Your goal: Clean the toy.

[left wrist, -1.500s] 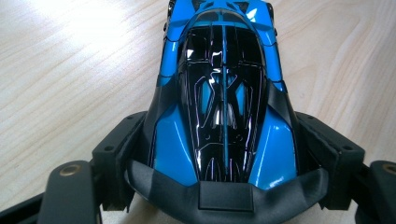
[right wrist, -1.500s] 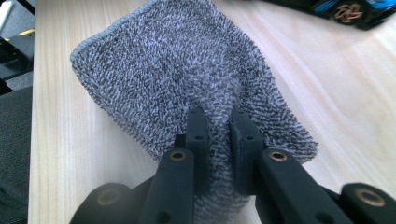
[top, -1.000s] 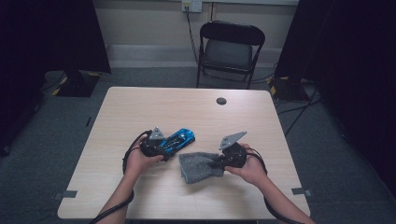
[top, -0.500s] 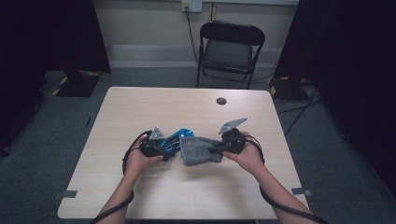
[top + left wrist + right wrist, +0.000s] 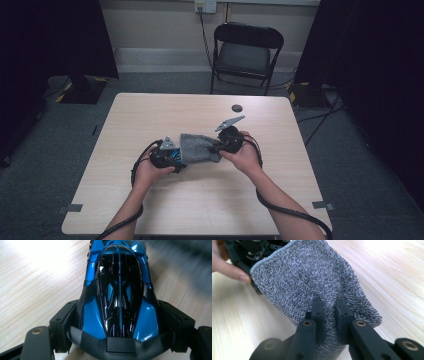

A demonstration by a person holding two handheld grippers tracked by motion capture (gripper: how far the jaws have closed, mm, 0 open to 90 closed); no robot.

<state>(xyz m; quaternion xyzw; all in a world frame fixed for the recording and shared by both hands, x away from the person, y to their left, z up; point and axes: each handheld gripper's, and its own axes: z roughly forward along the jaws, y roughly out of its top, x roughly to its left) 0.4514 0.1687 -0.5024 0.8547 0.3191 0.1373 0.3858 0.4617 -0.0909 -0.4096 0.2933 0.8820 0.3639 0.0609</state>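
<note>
Two grippers meet near the middle of the worktop (image 5: 150, 120), one in each of your hands. Your left gripper (image 5: 167, 156) has its fingers (image 5: 62, 325) clamped on the sides of a blue toy car (image 5: 118, 290), pressing against its rear flanks in the left gripper view; the car's nose points away along the pale wood, and its glossy black canopy faces up. Your right gripper (image 5: 222, 145) has its fingers (image 5: 318, 307) pinched together on a bunched fold of a grey cloth (image 5: 312, 277), which fans out beyond them in the right gripper view. From the high view, the cloth (image 5: 199, 147) spans the gap between the two grippers and lies draped over the car, so that just a sliver of blue shows beside the left gripper. The cloth's far hemmed edge reaches the left gripper's body, next to your left thumb (image 5: 234, 273). A small dark round object (image 5: 236, 107) sits on the worktop well apart from your hands, toward the far edge. A black folding chair (image 5: 245, 50) stands beyond the worktop.
</note>
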